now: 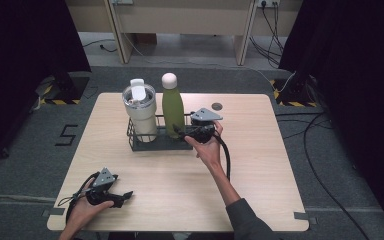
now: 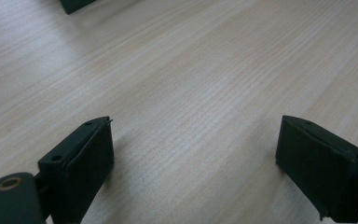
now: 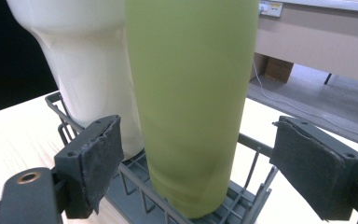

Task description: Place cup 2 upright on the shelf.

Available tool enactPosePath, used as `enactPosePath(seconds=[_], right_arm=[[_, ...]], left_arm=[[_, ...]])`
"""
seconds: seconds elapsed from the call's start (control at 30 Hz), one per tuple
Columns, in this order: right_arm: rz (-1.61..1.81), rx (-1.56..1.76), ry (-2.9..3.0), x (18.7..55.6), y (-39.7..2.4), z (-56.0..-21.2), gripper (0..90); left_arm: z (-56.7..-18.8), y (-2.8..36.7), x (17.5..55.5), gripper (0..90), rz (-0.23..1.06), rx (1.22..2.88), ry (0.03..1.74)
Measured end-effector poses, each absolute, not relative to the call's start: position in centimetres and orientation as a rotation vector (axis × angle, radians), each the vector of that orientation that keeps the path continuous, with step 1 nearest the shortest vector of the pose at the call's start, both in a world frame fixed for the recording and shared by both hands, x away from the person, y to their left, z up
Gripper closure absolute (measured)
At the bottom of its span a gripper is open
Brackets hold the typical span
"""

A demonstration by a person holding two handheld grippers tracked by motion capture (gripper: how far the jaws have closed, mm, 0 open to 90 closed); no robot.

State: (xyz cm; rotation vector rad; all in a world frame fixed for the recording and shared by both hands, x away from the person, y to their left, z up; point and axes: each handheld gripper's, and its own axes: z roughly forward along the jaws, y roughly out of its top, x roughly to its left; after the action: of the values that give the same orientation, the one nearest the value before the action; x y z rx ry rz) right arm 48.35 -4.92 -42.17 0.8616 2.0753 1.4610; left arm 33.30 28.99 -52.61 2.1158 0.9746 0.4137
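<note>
at centre of high view, green bottle (image 1: 172, 111) seen standing upright in dark wire basket (image 1: 145, 141), cream tumbler (image 1: 141, 111) just beside it at left. right tongs (image 1: 179, 132) held spread at bottle's right side, bottle framed between jaws in right gripper view, not pinched. at lower left, left tongs (image 1: 126, 195) spread, nothing held, low over counter (image 1: 260, 165).

light wood surface (image 1: 260, 165), grey carpet floor (image 1: 25, 155), black curtains (image 1: 25, 35) on both sides, beige wooden desk (image 1: 180, 20) at the back, black cables (image 1: 325, 145) on floor, hazard-striped tape (image 1: 55, 101), wall socket (image 3: 271, 7)
</note>
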Motion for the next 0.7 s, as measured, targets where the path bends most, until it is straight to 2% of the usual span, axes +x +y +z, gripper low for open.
enactPosePath(seconds=[0.7], right_arm=[[1.468, 0.854, 2.098, 45.5, -7.5, -42.4, 17.1]], left_arm=[[-52.6, 29.0, 33.3, 10.6, 0.415, 2.120, 0.974]])
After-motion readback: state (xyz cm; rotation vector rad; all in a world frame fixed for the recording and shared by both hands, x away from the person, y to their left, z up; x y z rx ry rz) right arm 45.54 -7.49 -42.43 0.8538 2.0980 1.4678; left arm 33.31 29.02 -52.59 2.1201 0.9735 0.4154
